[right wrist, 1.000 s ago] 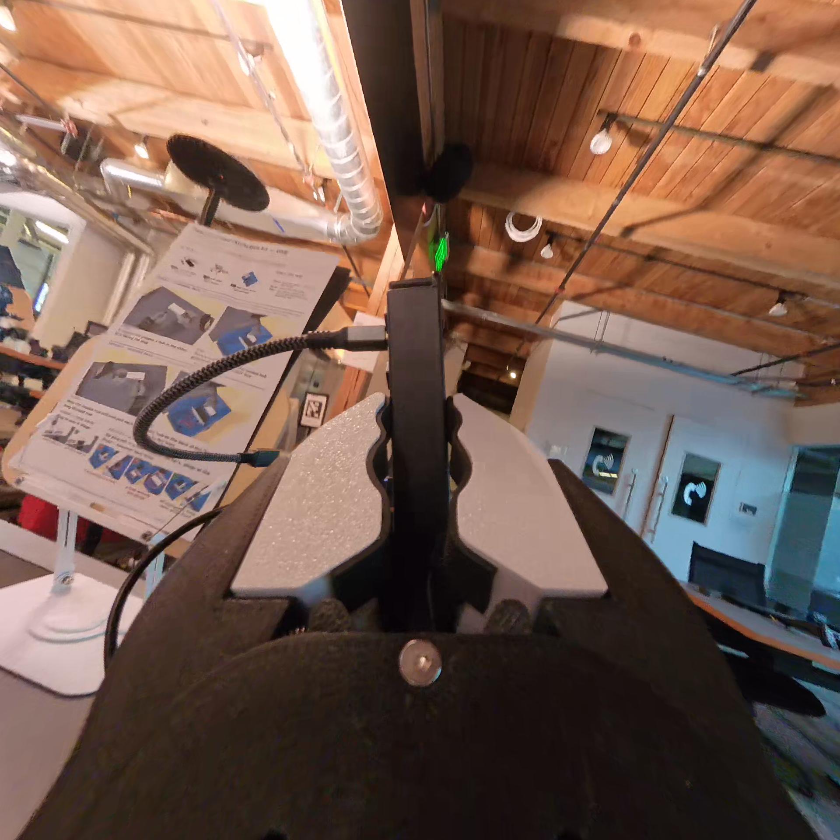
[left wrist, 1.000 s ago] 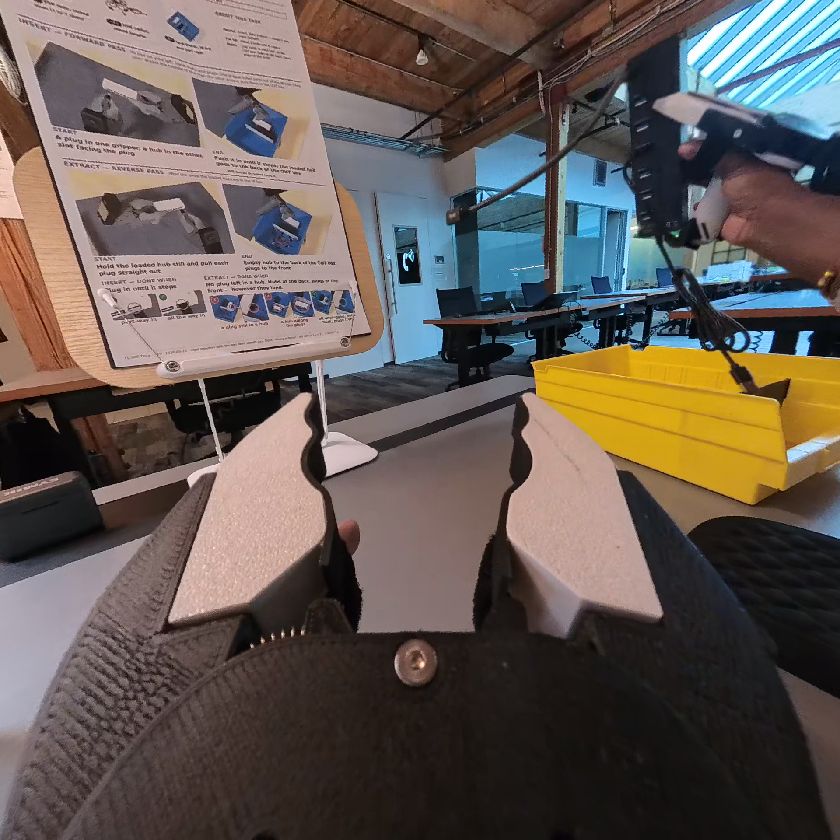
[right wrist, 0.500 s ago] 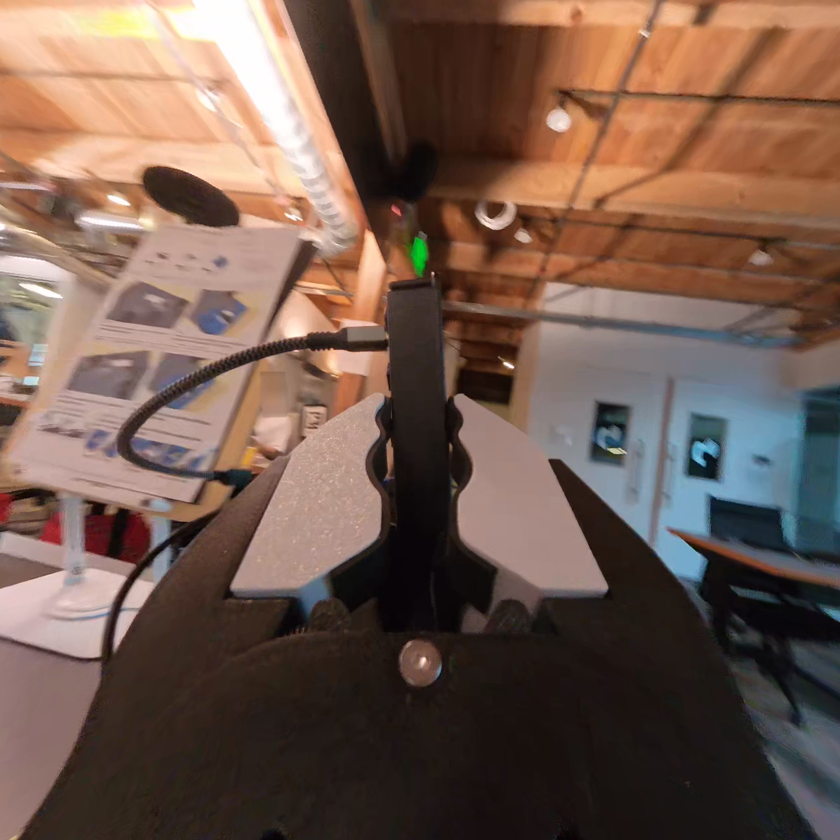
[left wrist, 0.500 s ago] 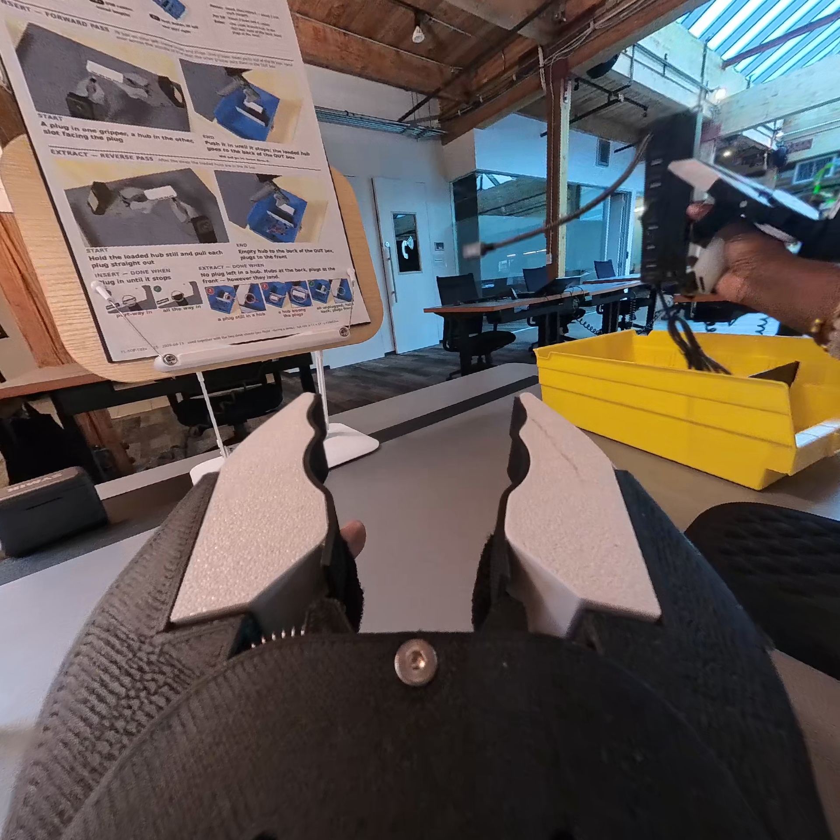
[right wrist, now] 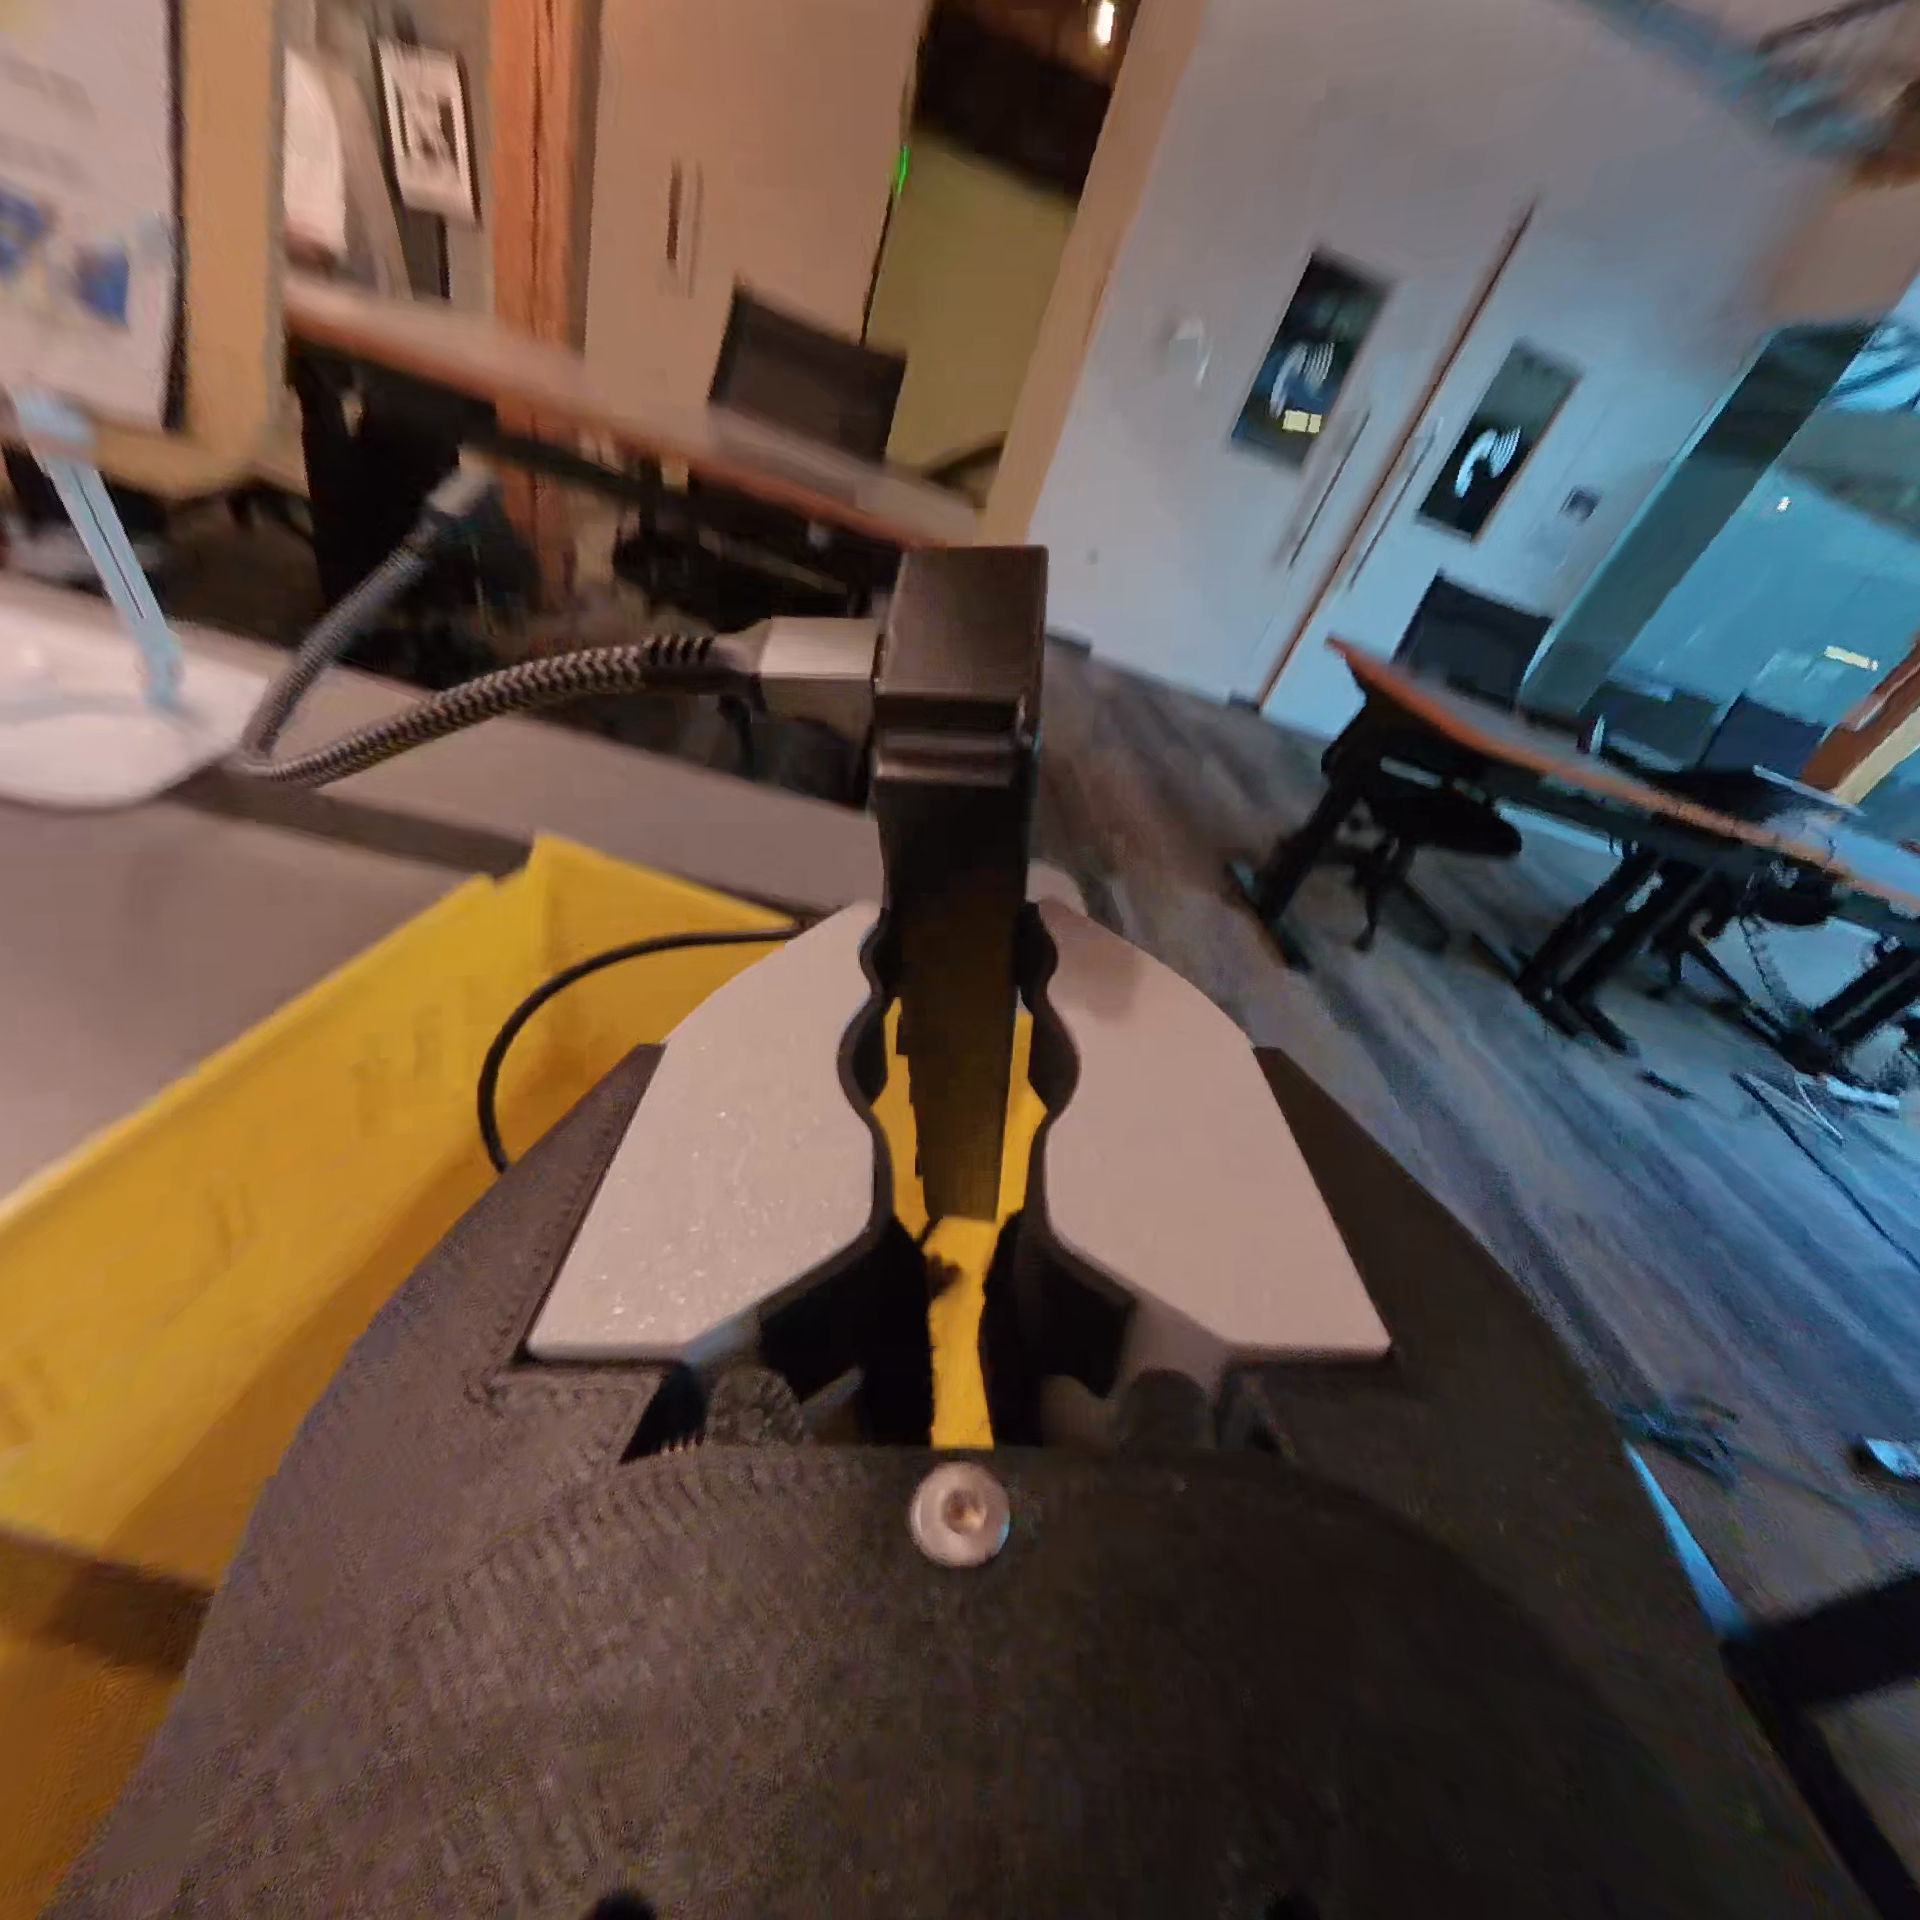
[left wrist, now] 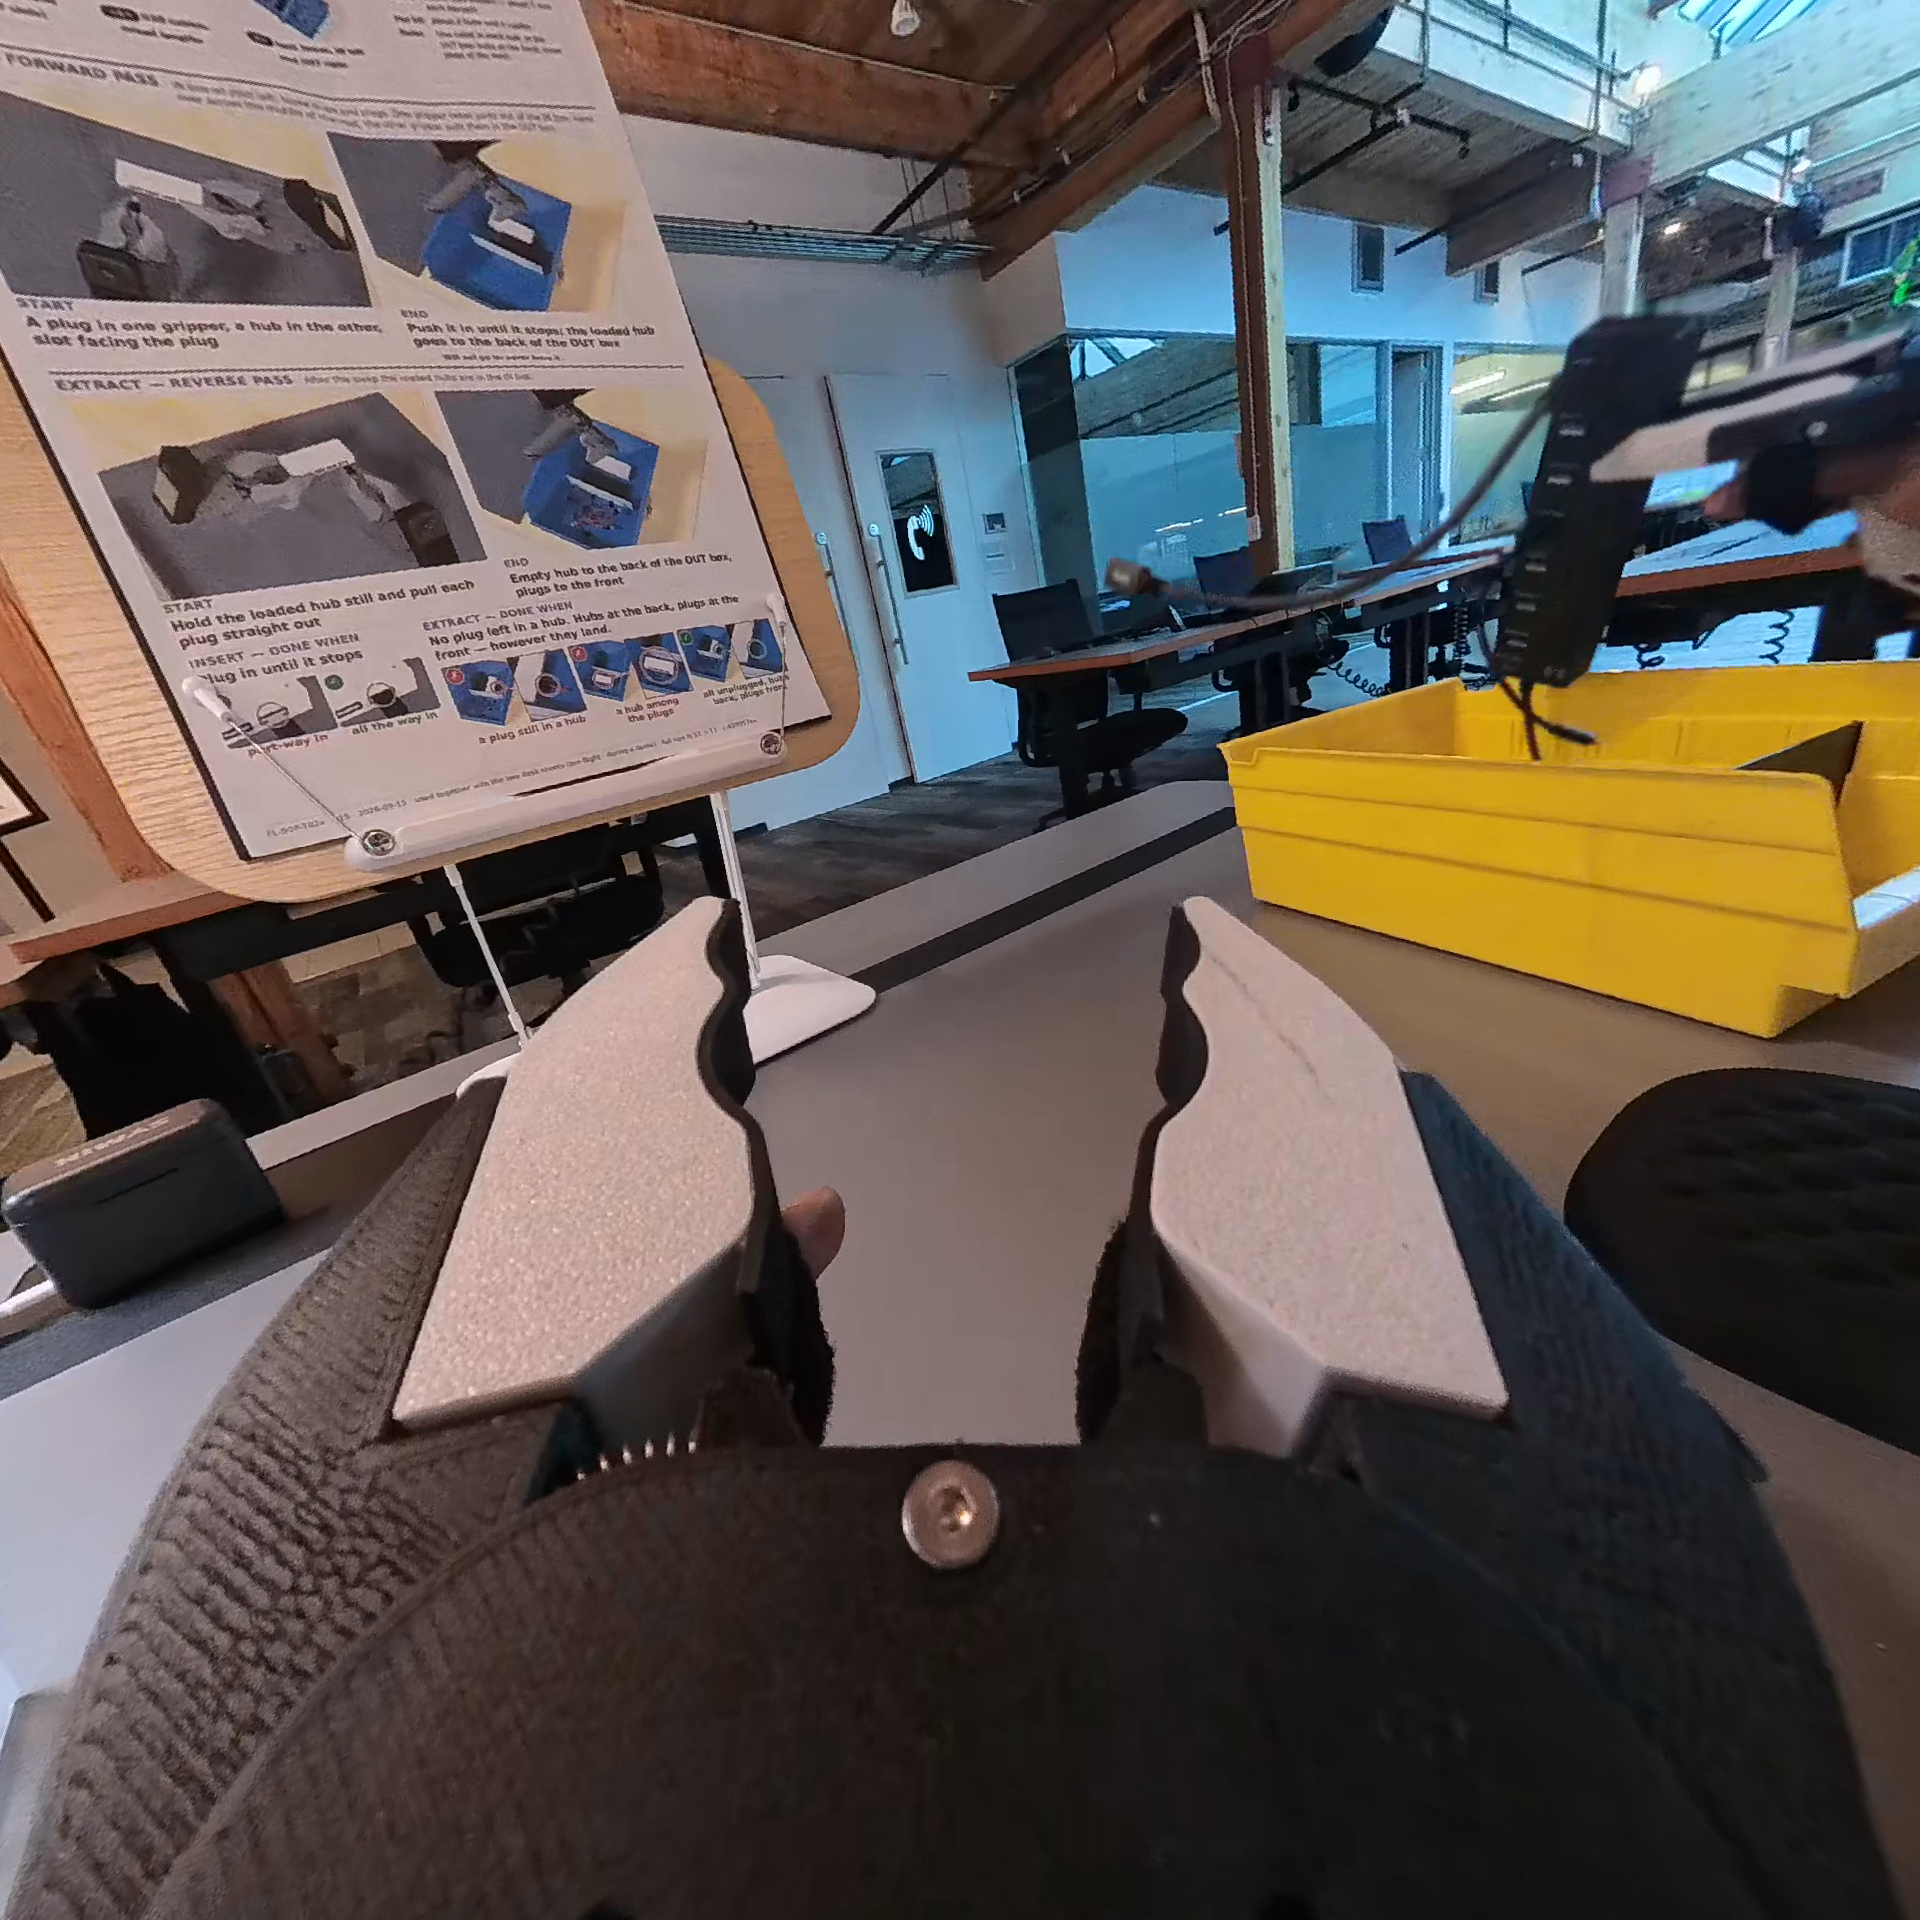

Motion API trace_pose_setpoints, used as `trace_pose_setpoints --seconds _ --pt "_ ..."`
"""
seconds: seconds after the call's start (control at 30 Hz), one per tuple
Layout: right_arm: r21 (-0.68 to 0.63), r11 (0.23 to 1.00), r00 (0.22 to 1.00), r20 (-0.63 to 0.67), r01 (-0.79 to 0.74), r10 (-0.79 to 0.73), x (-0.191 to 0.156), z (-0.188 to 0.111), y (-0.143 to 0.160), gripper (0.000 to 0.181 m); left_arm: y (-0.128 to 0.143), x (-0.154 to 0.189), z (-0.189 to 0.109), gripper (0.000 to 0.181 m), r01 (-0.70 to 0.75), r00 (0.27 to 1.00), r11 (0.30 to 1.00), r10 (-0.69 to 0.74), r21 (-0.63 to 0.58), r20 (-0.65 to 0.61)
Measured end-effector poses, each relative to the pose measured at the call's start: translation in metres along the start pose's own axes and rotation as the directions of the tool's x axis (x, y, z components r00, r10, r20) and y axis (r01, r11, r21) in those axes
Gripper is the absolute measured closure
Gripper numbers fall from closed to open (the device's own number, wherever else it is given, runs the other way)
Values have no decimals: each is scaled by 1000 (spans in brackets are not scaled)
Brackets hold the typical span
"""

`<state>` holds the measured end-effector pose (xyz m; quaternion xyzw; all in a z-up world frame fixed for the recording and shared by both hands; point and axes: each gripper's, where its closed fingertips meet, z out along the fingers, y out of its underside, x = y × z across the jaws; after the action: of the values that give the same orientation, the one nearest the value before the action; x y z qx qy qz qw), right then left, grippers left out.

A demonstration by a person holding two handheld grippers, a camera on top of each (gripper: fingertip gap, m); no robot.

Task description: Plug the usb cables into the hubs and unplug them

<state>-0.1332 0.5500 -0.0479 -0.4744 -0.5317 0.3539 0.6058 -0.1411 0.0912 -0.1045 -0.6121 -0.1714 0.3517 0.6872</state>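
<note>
My right gripper (right wrist: 956, 935) is shut on a black USB hub (right wrist: 961, 748), held edge-on above the yellow bin (right wrist: 260, 1195). A braided grey cable (right wrist: 499, 696) is plugged into the hub's left side and loops away. In the left wrist view the hub (left wrist: 1569, 520) hangs tilted over the bin (left wrist: 1558, 862) at the upper right, with the right gripper (left wrist: 1652, 442) clamped on it, the cable (left wrist: 1299, 592) sticking out left and a thin black cord dangling below. My left gripper (left wrist: 951, 987) is open and empty, low over the grey table (left wrist: 987, 1122).
An instruction sheet on a wooden board with a white stand (left wrist: 395, 416) stands at the back left. A dark grey box (left wrist: 135, 1195) lies at the left table edge. A black round pad (left wrist: 1766, 1236) lies at the right. Office desks and chairs stand beyond the table.
My right gripper has swung down and tilted forward with the hub, from pointing at the ceiling to hanging over the yellow bin. My left gripper has stayed open and almost still.
</note>
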Motion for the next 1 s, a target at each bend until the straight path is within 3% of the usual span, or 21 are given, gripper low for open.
trace_pose_setpoints --seconds 0.1,0.27,0.57,0.63,0.8,0.9,1.0 --pt "-187 979 997 14 78 -77 -5 -4 27 158 -1 1 0 105 -2 1000 1000 2 1 -2" --pt "-471 867 986 108 162 -126 -19 -4 82 158 -1 1 0 105 -20 1000 1000 20 -3 -1" --pt "-646 705 952 268 292 -148 -43 -8 118 157 0 2 0 106 -32 999 999 32 -10 -5" --pt "-659 669 923 369 344 -112 -56 -16 126 142 1 3 1 106 -34 999 999 34 -12 -7" --pt "-602 738 905 424 305 -28 -74 -37 104 118 3 3 1 106 -32 999 999 32 -17 -8" --pt "-529 788 914 392 315 -102 -70 -43 72 115 3 4 2 106 -37 999 999 37 -21 -12" --pt "-379 831 852 484 408 -198 -95 -42 39 122 4 6 3 106 -40 999 999 40 -24 -18"
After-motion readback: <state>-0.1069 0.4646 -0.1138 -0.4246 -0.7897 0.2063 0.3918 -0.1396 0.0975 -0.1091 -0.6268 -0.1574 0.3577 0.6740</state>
